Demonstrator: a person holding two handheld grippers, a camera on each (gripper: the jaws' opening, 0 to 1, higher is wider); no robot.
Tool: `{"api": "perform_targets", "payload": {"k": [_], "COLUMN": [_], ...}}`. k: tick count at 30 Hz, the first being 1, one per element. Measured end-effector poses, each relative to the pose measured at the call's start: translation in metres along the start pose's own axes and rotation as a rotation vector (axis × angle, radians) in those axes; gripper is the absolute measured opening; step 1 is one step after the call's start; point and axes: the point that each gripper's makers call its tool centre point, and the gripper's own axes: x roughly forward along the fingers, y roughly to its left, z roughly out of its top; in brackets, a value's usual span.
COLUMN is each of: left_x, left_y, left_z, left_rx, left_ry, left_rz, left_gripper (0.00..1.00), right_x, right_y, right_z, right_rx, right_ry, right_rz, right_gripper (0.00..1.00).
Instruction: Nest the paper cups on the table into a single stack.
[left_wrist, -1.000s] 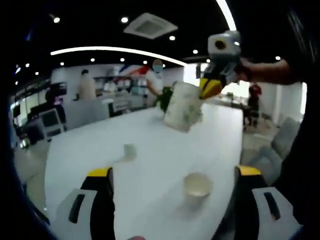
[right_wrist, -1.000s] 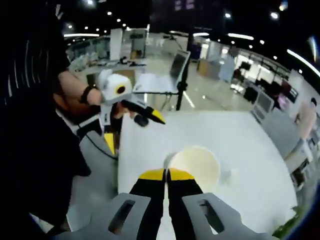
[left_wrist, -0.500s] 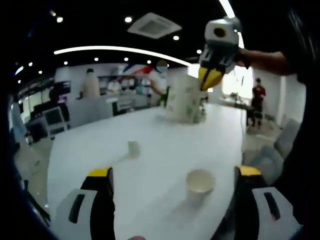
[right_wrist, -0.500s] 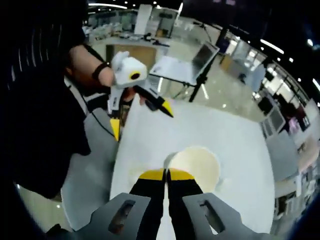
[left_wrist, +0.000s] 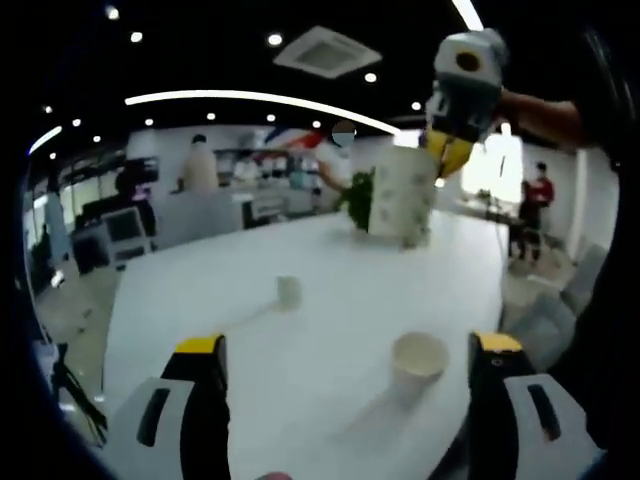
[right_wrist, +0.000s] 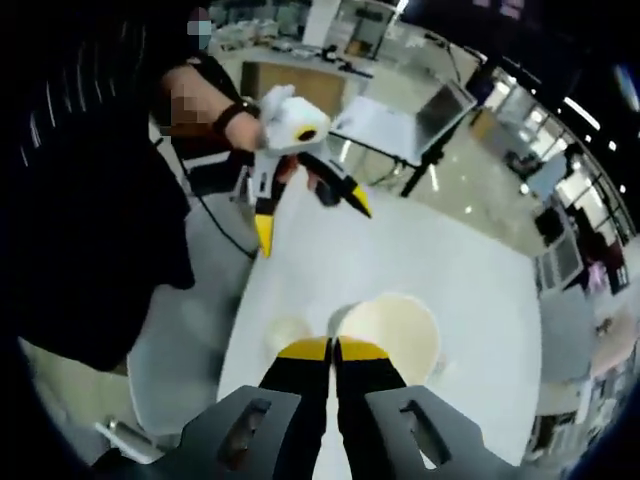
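My right gripper is shut on the rim of a patterned white paper cup, and I look down into its cream inside. In the left gripper view that cup hangs upright above the far side of the white table, held from above by the right gripper. A second paper cup stands open-side up on the near right of the table, also visible from above as the cup beside the held one. A smaller cup stands mid-table. My left gripper is open and holds nothing, seen as the left gripper over the table edge.
A green plant stands at the table's far end. People and desks with monitors are behind, and chairs stand to the right. A laptop on a stand is on the floor past the table. The table edge runs close to the person's body.
The held cup has gone from tilted to upright and sits further right in the left gripper view. The standing cup has come into sight beside it in the right gripper view. Both jaws' states are unchanged.
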Motion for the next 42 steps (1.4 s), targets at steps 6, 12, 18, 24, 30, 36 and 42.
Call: {"api": "perform_targets", "payload": {"k": [6,12,18,24,30,36,42], "left_x": [-0.003,-0.008,-0.011,-0.010,-0.008,-0.010,-0.010], "left_y": [-0.001,0.005,0.007,0.005,0.005,0.007,0.005], "left_z": [-0.004,-0.002,-0.002,-0.007,-0.008,-0.010,-0.008], "left_rx": [0.009,-0.005,-0.007,-0.013,-0.017,-0.018,-0.020], "left_ry": [0.007,-0.005,-0.007,0.004,0.003,0.017,0.009], "left_rz": [0.001,0.020,0.030,0.025,0.025,0.030,0.037], "left_gripper": [0.99,0.99,0.99,0.99,0.99,0.99,0.98], "right_x": [0.022,0.040,0.055,0.068,0.082,0.097,0.114], "right_y": [0.021,0.037,0.049,0.057,0.066,0.067,0.074], "right_z": [-0.007,-0.015,-0.025,-0.032,-0.035,-0.042,-0.050], "right_rx": [0.005,0.014,0.021,0.027,-0.014,-0.043,-0.084], "right_ry": [-0.003,0.013,0.026,0.051,0.082,0.098,0.129], "right_rz": [0.064,0.099,0.132,0.152,0.176,0.185,0.205], "right_gripper": [0.00,0.00,0.00,0.00,0.00,0.00,0.00]}}
